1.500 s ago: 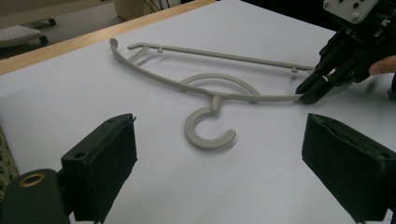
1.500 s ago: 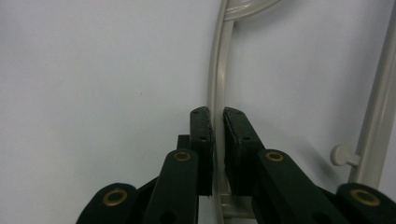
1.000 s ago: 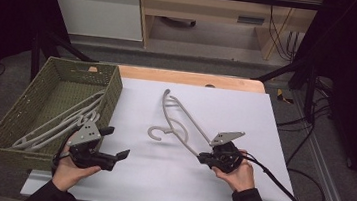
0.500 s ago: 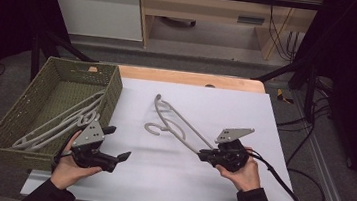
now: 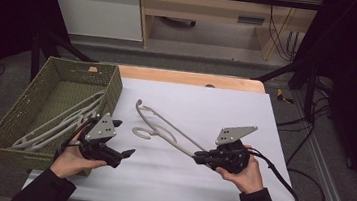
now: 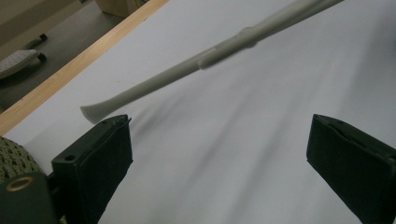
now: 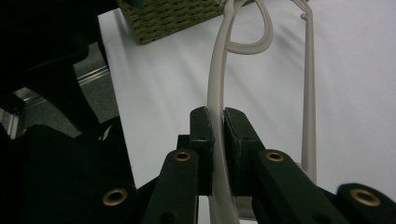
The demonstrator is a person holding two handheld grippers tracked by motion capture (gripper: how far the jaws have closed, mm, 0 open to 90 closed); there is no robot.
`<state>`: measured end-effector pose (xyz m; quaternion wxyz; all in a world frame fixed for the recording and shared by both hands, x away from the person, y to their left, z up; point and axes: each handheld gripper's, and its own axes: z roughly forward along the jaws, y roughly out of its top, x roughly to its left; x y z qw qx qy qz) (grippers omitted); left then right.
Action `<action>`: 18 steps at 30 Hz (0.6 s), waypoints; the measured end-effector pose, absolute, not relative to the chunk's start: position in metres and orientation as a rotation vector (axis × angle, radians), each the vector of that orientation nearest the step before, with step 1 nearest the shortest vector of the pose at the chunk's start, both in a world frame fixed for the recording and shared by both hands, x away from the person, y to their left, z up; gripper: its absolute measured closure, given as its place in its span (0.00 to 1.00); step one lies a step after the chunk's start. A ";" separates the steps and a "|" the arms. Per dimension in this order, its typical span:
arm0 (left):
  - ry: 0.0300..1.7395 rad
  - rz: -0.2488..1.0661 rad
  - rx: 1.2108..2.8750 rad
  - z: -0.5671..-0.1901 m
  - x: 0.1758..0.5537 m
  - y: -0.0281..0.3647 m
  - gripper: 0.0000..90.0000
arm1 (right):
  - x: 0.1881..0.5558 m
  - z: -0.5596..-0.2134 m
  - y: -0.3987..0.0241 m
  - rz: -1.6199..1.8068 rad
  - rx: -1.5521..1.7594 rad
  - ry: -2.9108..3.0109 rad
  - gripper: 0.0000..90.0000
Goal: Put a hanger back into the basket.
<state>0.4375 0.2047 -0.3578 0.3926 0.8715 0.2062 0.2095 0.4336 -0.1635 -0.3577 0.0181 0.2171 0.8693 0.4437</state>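
A pale grey plastic hanger point(image 5: 163, 129) hangs tilted above the white table, hook end toward the basket. My right gripper point(image 5: 199, 157) is shut on the end of one of its arms. In the right gripper view the two pads clamp that thin arm point(image 7: 218, 84), and the hook curves away beyond them. My left gripper point(image 5: 125, 137) is held by the basket's near corner, jaws wide open and nothing between them. In the left gripper view the hanger's point(image 6: 187, 70) other arm crosses just above the open jaws point(image 6: 219, 135) without touching them.
A green woven basket point(image 5: 112, 88) stands at the table's left with several similar hangers point(image 5: 63, 123) lying in it; its corner point(image 7: 173, 16) appears in the right gripper view. The white table top point(image 5: 206, 108) has a wooden strip along its far edge. A cable trails right from my right gripper.
My right gripper has risen and swung the hanger leftward, bringing its hook end nearer the left gripper. The left gripper has lifted slightly and stays open.
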 end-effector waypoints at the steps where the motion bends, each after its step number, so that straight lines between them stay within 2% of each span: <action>1: 0.522 0.526 2.223 -0.358 0.440 0.203 0.07 | 0.433 -0.357 -0.163 1.377 0.660 2.706 0.92; 13: 0.417 0.553 2.330 -0.366 0.460 0.196 0.13 | 0.422 -0.350 -0.162 1.467 0.574 2.747 0.92; 18: 0.347 0.611 2.336 -0.370 0.460 0.195 0.24 | 0.419 -0.349 -0.162 1.489 0.543 2.767 0.92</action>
